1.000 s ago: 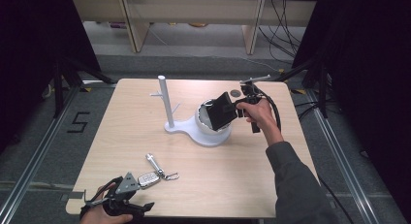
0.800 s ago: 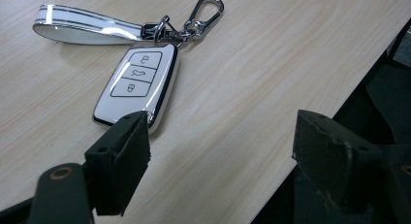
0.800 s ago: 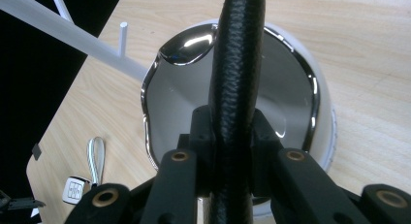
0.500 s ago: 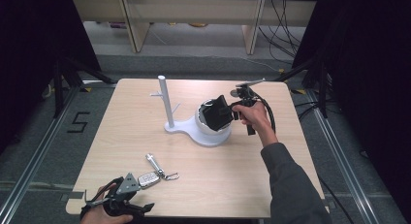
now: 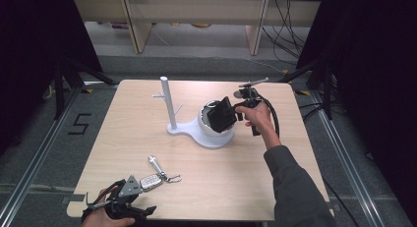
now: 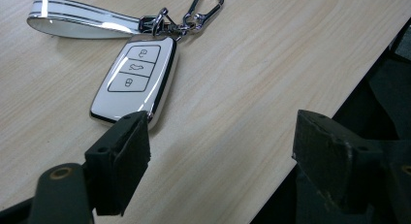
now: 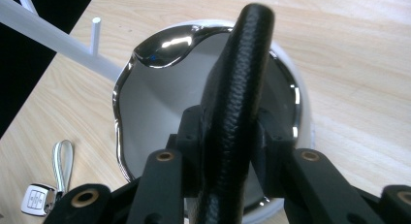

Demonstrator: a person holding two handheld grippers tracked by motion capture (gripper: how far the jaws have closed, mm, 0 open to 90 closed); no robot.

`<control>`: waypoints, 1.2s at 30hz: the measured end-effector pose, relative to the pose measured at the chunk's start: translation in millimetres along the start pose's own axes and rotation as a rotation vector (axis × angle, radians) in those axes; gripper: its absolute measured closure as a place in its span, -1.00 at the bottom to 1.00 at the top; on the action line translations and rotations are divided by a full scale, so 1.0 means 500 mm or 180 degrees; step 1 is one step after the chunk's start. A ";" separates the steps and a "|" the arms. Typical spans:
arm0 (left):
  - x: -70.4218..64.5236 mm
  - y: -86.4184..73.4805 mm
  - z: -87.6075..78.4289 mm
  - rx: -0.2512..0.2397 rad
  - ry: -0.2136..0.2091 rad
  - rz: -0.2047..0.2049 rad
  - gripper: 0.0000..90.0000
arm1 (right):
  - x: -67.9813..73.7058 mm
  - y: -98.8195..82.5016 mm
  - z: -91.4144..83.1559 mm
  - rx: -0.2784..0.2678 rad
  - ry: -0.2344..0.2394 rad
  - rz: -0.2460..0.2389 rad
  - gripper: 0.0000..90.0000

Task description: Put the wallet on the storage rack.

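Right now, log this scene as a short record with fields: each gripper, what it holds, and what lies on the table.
left gripper: open, jaws apart at the table's near edge, holding nothing
right gripper: shut on black wallet, held above the bowl
black wallet: edge-on between the jaws, upright
bowl: white with a shiny wavy rim, on the white stand's base
white stand: upright post with small pegs
car key: white fob with three buttons, flat on the table, just beyond the left jaw
strap: white loop, joined to the key's ring
table: light wood

wooden table [image 5: 275,183] — key fob [image 6: 133,81] (white stand [image 5: 169,106])
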State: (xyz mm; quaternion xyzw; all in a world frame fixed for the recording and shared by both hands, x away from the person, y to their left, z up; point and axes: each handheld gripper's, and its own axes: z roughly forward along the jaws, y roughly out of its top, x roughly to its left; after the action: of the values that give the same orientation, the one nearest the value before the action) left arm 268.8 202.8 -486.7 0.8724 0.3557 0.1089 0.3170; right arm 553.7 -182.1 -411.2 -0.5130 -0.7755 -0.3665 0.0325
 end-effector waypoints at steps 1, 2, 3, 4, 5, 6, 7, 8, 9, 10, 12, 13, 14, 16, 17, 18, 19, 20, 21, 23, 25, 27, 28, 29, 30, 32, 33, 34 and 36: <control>0.000 0.000 0.000 -0.0002 -0.0001 -0.0002 -0.54 | -0.002 0.000 -0.005 -0.0031 0.0012 -0.0012 0.54; -0.001 0.000 0.000 -0.0004 -0.0002 -0.0001 -0.54 | -0.006 0.001 -0.008 -0.0048 0.0005 -0.0070 0.55; 0.000 0.000 -0.001 -0.0002 -0.0003 0.0005 -0.54 | -0.003 0.001 -0.012 -0.0041 0.0004 -0.0029 0.56; 0.000 0.000 0.000 0.0001 -0.0001 0.0003 -0.54 | -0.005 0.001 -0.014 -0.0042 0.0005 -0.0035 0.56; 0.000 0.000 0.000 0.0002 0.0003 0.0000 -0.54 | -0.004 0.000 -0.016 -0.0053 -0.0017 -0.0024 0.56; 0.000 0.000 0.000 -0.0001 0.0005 0.0000 -0.54 | -0.006 0.000 -0.016 -0.0044 0.0006 -0.0029 0.56; 0.000 0.000 -0.001 -0.0001 0.0003 0.0005 -0.54 | -0.003 -0.001 -0.020 -0.0018 0.0055 0.0055 0.56; 0.000 0.000 -0.001 -0.0006 -0.0010 0.0009 -0.54 | -0.008 -0.001 -0.020 -0.0060 0.0031 -0.0047 0.56; 0.000 0.000 -0.002 -0.0005 -0.0009 0.0011 -0.54 | -0.007 0.000 -0.021 -0.0052 0.0034 -0.0010 0.55; 0.001 0.000 -0.001 -0.0002 -0.0007 0.0003 -0.54 | -0.009 -0.001 -0.024 -0.0091 0.0031 -0.0051 0.55; 0.001 0.000 -0.001 0.0001 -0.0009 0.0000 -0.54 | -0.012 -0.001 -0.036 -0.0141 0.0002 -0.0026 0.54; 0.000 0.000 -0.002 0.0001 -0.0030 0.0003 -0.54 | -0.014 0.000 -0.041 -0.0142 0.0028 -0.0047 0.53; 0.001 0.000 -0.002 0.0000 -0.0025 0.0010 -0.54 | -0.013 0.001 -0.050 -0.0178 0.0045 -0.0005 0.52; 0.001 0.000 -0.001 -0.0003 0.0002 -0.0013 -0.54 | -0.017 0.001 -0.067 -0.0241 0.0066 -0.0005 0.48; 0.002 0.000 -0.001 0.0002 -0.0015 -0.0021 -0.54 | -0.014 -0.001 -0.077 -0.0240 0.0091 0.0093 0.47; 0.002 0.000 -0.001 0.0000 -0.0020 -0.0022 -0.54 | -0.019 -0.001 -0.086 -0.0284 0.0048 0.0004 0.47; 0.001 0.000 -0.001 0.0003 -0.0025 -0.0021 -0.54 | -0.022 -0.002 -0.094 -0.0307 0.0037 -0.0057 0.47; 0.001 0.000 0.000 0.0004 -0.0024 -0.0024 -0.54 | -0.024 -0.004 -0.103 -0.0322 0.0042 -0.0077 0.47; 0.001 0.000 0.001 0.0001 0.0000 -0.0036 -0.54 | -0.022 -0.007 -0.112 -0.0321 0.0042 -0.0008 0.47; 0.002 0.000 0.000 0.0006 -0.0005 -0.0009 -0.54 | -0.028 -0.014 -0.126 -0.0355 0.0030 -0.0035 0.46; 0.002 0.001 0.000 0.0000 -0.0002 -0.0024 -0.54 | -0.030 -0.024 -0.138 -0.0343 0.0058 0.0010 0.46; 0.003 0.002 -0.001 0.0006 0.0002 -0.0013 -0.54 | -0.039 -0.035 -0.146 -0.0367 0.0017 -0.0113 0.45; 0.005 0.002 -0.001 -0.0009 0.0010 0.0013 -0.54 | -0.041 -0.041 -0.149 -0.0367 -0.0013 -0.0113 0.45; 0.003 0.002 0.000 -0.0017 0.0012 -0.0037 -0.54 | -0.040 -0.047 -0.150 -0.0364 -0.0005 -0.0078 0.44; 0.004 0.002 -0.001 -0.0021 0.0008 -0.0017 -0.54 | -0.040 -0.053 -0.154 -0.0360 0.0010 -0.0071 0.44; 0.005 0.002 -0.002 -0.0041 0.0006 -0.0014 -0.54 | -0.045 -0.064 -0.157 -0.0383 0.0020 -0.0148 0.41; 0.005 0.002 -0.002 -0.0046 0.0010 -0.0014 -0.54 | -0.044 -0.070 -0.159 -0.0384 0.0018 -0.0151 0.41; 0.005 0.003 -0.003 -0.0050 0.0013 -0.0008 -0.54 | -0.038 -0.077 -0.161 -0.0375 0.0058 -0.0092 0.39; 0.005 0.003 -0.003 -0.0055 0.0017 -0.0038 -0.54 | -0.034 -0.090 -0.164 -0.0386 0.0047 -0.0174 0.35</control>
State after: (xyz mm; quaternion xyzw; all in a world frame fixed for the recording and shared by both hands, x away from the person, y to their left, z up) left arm 271.0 204.3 -484.8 0.8672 0.3608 0.1124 0.3241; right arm 498.3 -254.0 -382.8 -0.4900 -0.7653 -0.4173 -0.0029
